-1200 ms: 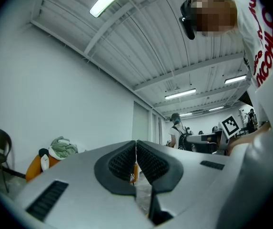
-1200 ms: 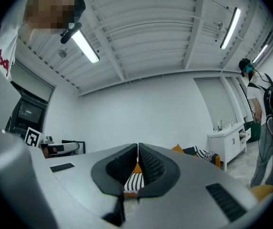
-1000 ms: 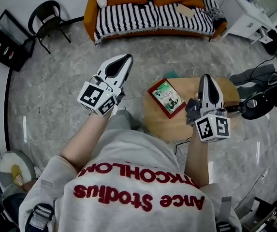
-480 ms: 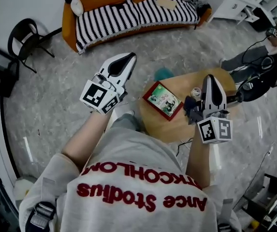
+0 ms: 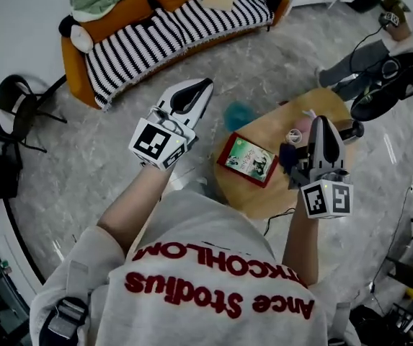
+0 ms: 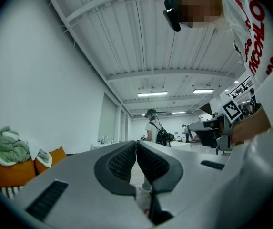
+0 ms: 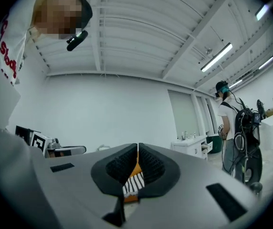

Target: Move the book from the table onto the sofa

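Note:
A red-edged book (image 5: 248, 159) with a green cover lies on the left part of the round wooden table (image 5: 264, 193). An orange sofa (image 5: 170, 20) with a striped black-and-white cover stands at the top of the head view. My left gripper (image 5: 204, 85) hovers over the floor left of the table, pointing toward the sofa, its jaws shut and empty. Over the table's right half my right gripper (image 5: 321, 121) is held level, jaws shut with nothing in them. In the left gripper view the left gripper (image 6: 136, 144) shows only the room beyond; through the right gripper (image 7: 137, 149) a strip of the sofa (image 7: 132, 180) shows.
Small objects (image 5: 296, 132) sit on the table by the right gripper. A teal item (image 5: 237, 113) lies on the floor beside the table. A black chair (image 5: 19, 110) stands at left, cables and gear (image 5: 393, 78) at right. Another person (image 7: 231, 128) stands in the room.
The view has swung so the sofa now lies toward the upper left. Both grippers have shifted with it; the left has moved right toward the table. Both jaws stay shut.

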The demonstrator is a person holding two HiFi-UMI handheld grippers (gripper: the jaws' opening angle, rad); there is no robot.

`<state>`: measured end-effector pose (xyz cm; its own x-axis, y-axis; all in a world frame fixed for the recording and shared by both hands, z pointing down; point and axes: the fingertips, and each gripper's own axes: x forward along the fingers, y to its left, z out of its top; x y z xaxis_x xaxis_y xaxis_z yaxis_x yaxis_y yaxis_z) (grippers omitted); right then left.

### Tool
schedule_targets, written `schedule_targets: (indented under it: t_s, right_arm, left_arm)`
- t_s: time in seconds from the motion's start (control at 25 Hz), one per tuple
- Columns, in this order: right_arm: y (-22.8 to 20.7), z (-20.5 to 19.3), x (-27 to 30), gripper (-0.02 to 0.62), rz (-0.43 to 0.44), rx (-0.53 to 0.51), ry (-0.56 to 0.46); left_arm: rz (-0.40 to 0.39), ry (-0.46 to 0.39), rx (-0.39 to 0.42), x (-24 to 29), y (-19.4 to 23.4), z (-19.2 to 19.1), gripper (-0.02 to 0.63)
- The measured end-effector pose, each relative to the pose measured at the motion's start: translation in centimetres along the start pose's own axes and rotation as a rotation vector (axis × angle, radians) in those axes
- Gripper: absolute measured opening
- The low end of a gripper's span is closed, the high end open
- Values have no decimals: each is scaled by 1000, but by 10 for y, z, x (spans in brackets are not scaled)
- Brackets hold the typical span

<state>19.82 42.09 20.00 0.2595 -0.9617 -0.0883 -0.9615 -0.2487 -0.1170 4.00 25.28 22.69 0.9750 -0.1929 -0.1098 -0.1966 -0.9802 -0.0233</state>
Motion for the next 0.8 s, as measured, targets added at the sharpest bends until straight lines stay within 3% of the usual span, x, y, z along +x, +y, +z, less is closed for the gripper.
schedule_targets:
  t_s: [0.36, 0.8]
  right_arm:
    - [-24, -7, 3, 29, -231, -87, -12]
    - [-48, -50, -4, 29, -247, -21, 44]
  left_arm:
    - [-153, 42, -28, 49, 27, -33, 20]
    - [-181, 122, -61, 74, 10, -84, 18]
